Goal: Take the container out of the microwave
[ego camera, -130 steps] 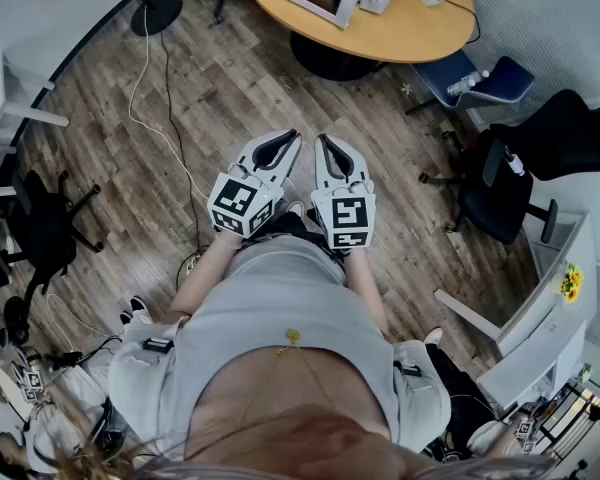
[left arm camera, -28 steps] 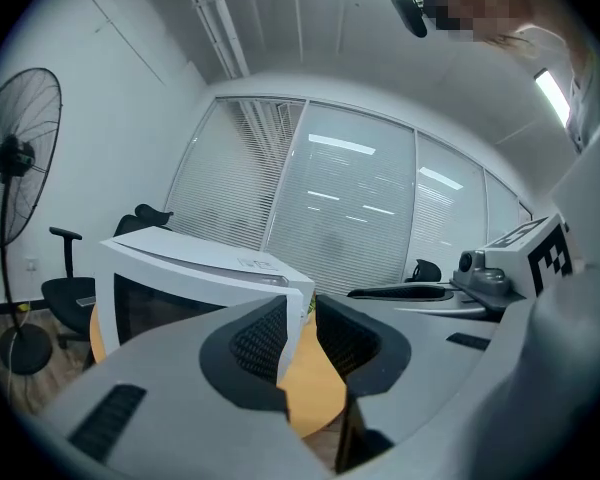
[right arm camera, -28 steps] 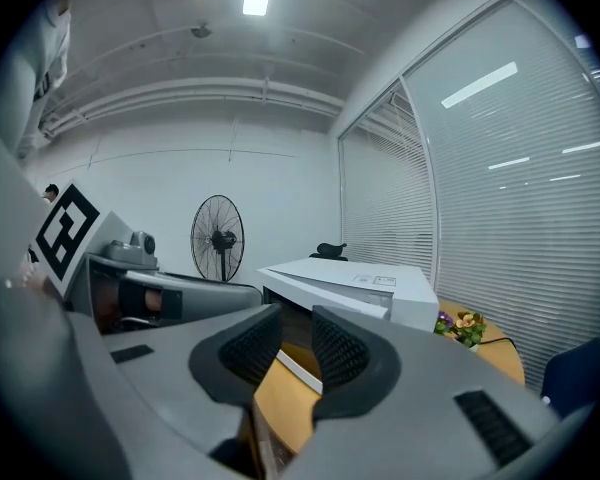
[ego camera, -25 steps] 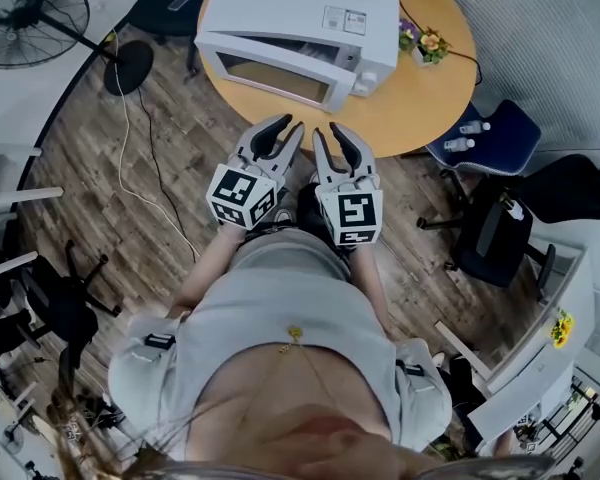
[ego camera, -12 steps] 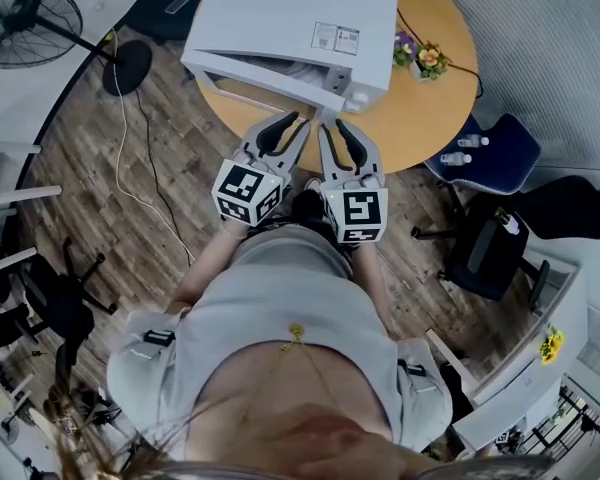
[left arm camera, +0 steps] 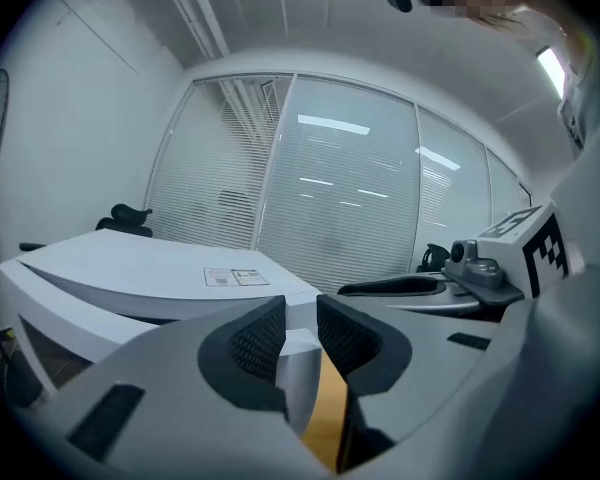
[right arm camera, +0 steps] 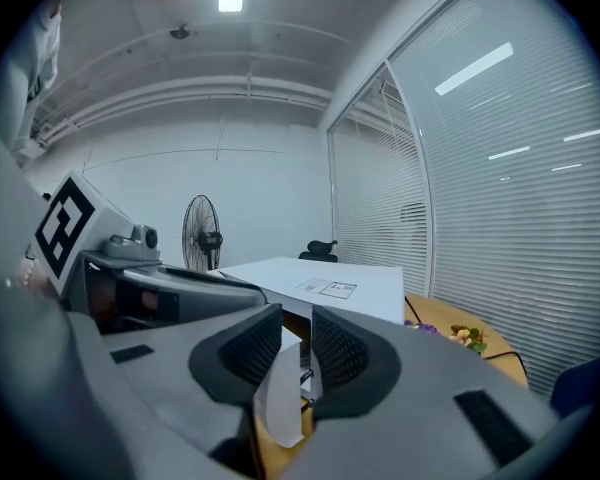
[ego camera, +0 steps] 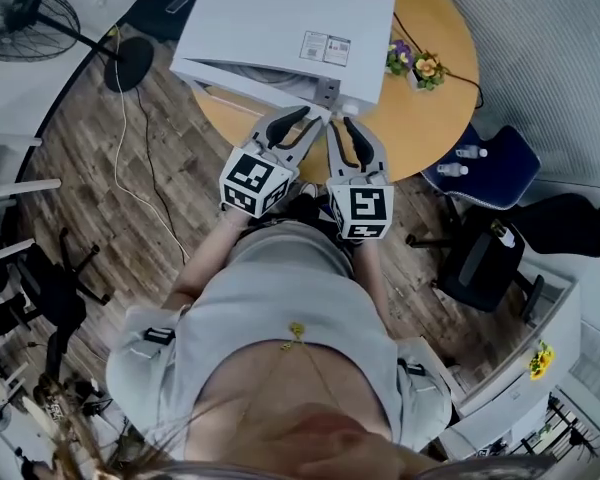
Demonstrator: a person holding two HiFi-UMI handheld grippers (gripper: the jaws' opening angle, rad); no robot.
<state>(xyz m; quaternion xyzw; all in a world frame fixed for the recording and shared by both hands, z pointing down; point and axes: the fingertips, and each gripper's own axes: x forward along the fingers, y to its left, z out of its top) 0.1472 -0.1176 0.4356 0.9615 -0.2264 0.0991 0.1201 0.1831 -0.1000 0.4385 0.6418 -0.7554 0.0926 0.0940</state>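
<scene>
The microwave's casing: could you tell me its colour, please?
The microwave is white, shown best in the head view.

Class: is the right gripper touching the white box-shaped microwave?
Cannot tell. Head view: the right gripper overlaps a corner of the white box-shaped microwave; neither view shows contact or gap.

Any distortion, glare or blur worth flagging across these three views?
Head view: strong fisheye bend, evenly lit, microwave sharp. Left gripper view: dark vignetted corners, light strips reflected over the blinds. Right gripper view: same vignette, ceiling lamp blown out.
</scene>
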